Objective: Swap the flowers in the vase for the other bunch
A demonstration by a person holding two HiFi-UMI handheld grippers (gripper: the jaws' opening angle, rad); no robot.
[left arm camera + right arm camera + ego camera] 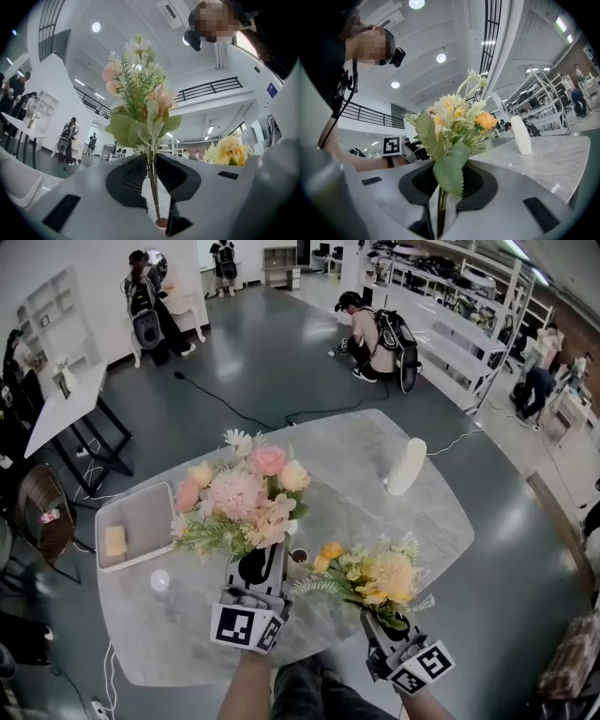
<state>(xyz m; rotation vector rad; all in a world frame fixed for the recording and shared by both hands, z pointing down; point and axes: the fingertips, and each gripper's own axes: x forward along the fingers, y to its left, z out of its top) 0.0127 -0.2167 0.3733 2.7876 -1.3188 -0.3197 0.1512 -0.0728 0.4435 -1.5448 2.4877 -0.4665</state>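
Pink bunch: stems clamped between the jaws of the left gripper, heads upright, held above the near part of the table. Yellow bunch: stems pinched likewise in the right gripper, just right of the pink one, blooms not touching. Vase: judged to be the small brown-rimmed vessel between the two grippers. The left gripper view shows the pink stems running down to its rim; whether their tips are clear of it cannot be told.

Recommendation: draw the pink stems straight up until clear, with no sideways pull, lest the small vase tip. Hold the yellow bunch aside until the mouth is free, then lower its stems in vertically.

Surface: pale marbled table; at left a shallow grey tray with a yellow block; farther right a white bottle-shaped object.

Room: glossy grey floor with trailing cables, a crouching person beyond the table, white shelving at right.
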